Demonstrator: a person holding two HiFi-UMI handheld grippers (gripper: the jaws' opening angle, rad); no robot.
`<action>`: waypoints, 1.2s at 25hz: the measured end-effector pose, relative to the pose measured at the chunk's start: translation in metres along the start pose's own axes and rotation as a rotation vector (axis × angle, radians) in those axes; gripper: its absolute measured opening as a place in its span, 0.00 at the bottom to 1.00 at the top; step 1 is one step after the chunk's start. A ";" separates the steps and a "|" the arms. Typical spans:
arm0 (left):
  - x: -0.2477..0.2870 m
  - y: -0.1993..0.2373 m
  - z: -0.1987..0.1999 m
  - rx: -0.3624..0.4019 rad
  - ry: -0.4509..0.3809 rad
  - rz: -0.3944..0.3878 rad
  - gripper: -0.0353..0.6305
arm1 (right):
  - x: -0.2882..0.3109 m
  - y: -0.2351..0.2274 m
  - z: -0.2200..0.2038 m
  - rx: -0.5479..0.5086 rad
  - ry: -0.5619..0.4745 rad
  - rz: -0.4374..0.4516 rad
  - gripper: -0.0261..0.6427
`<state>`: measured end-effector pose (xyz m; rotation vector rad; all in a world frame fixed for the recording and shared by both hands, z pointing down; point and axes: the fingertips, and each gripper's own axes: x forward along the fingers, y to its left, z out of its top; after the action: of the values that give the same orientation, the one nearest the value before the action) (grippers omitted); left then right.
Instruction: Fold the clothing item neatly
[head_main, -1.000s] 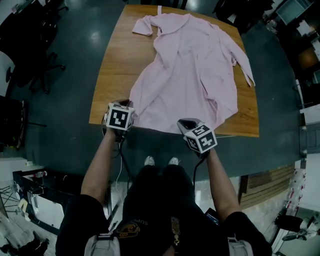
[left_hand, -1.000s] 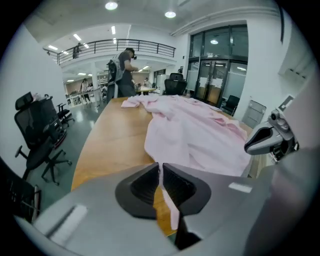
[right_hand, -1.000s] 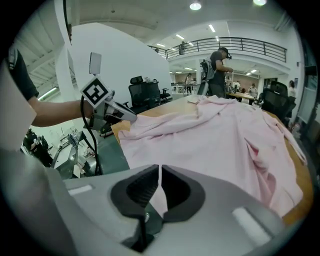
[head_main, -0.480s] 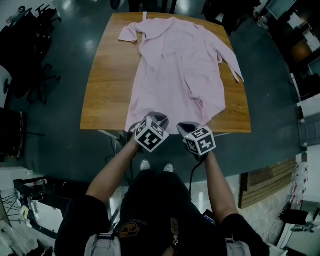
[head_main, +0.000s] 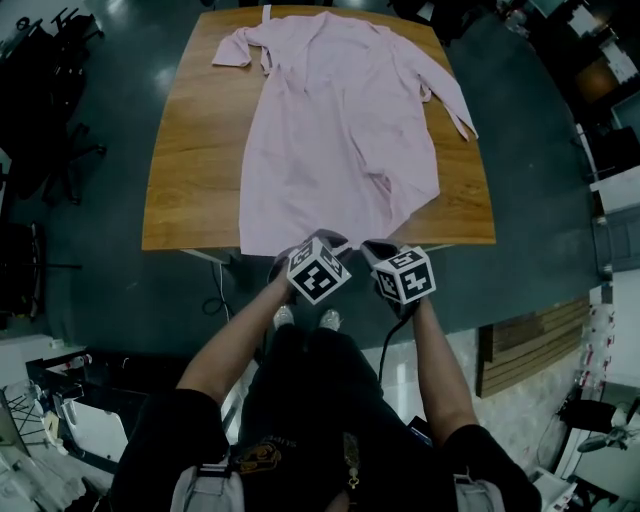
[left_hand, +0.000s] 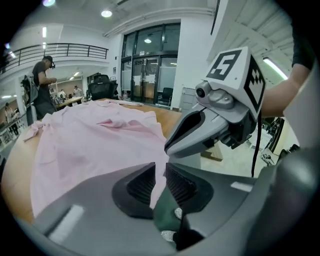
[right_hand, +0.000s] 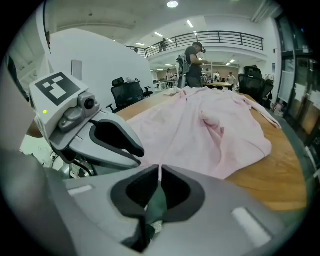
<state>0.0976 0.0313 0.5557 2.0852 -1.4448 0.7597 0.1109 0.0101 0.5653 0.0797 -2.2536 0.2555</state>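
A pink shirt (head_main: 340, 120) lies spread on the wooden table (head_main: 190, 170), collar far and hem at the near edge. Both grippers sit side by side at the hem's middle. My left gripper (head_main: 305, 247) has just been opening. In the left gripper view its pads (left_hand: 142, 182) stand slightly apart, with the shirt (left_hand: 90, 140) edge showing in the gap. My right gripper (head_main: 382, 250) is shut on the hem. In the right gripper view a thin strip of the shirt (right_hand: 210, 130) is pinched at the right gripper (right_hand: 159, 172).
Dark floor surrounds the table. Office chairs (head_main: 60, 150) stand to the left and a wooden board (head_main: 530, 345) lies on the floor at right. A person (right_hand: 192, 65) stands beyond the far end of the table. The holder's shoes (head_main: 300, 318) are just below the near edge.
My left gripper has travelled right along the near hem, from the shirt's left corner to beside the right gripper. The right gripper has shifted slightly. The shirt lies straighter.
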 end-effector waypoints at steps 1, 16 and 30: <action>-0.002 -0.002 -0.001 -0.010 -0.006 -0.007 0.18 | 0.000 -0.001 0.000 0.001 0.001 -0.001 0.07; -0.127 0.150 -0.123 -0.407 0.103 0.562 0.24 | 0.052 0.000 0.024 0.023 0.013 -0.015 0.12; -0.133 0.149 -0.168 -0.502 0.205 0.519 0.09 | 0.055 0.011 0.007 0.058 0.019 -0.073 0.07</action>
<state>-0.1084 0.1848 0.5986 1.2377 -1.8486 0.6779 0.0689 0.0213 0.6018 0.1887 -2.2201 0.2808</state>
